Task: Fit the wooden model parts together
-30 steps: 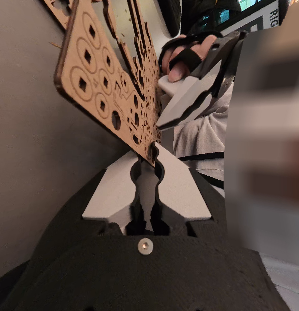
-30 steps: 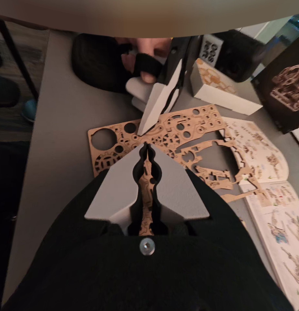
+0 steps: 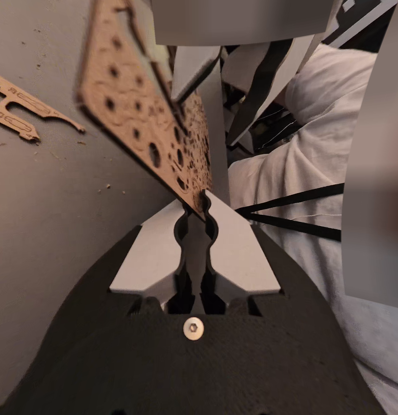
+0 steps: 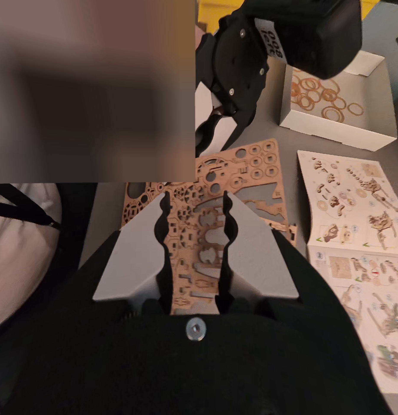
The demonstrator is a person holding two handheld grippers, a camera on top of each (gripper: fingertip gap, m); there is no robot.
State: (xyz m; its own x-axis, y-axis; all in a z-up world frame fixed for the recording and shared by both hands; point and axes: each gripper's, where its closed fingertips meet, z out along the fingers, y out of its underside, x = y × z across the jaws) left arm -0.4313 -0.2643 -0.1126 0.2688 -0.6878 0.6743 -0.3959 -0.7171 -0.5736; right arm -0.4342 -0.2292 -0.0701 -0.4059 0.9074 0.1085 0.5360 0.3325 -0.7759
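A laser-cut wooden parts sheet (image 3: 130,107) with many punched holes and gear outlines stands tilted above the grey table. My left gripper (image 3: 200,202) is shut on the sheet's near corner. In the right wrist view the sheet (image 4: 249,170) lies below my right gripper (image 4: 195,197), which is open and empty, its jaws well apart over the sheet's cut-outs. The right gripper (image 3: 203,120) also shows in the left wrist view, open, one fingertip (image 3: 182,94) close against the sheet's edge. The left gripper's black body (image 4: 238,67) is at the top of the right wrist view.
A loose wooden offcut (image 3: 18,116) and wood crumbs lie on the table (image 3: 47,224) at left. A white box of tan rings (image 4: 323,101) stands at the back right. An open instruction booklet (image 4: 350,224) lies at right. A person's light clothing (image 3: 294,157) is close by. The grippers' ends are close to 6 centimetres from one another.
My right gripper has opened and shifted to hover over the sheet. My left gripper still grips the sheet's corner; its view has swung so the loose offcut shows.
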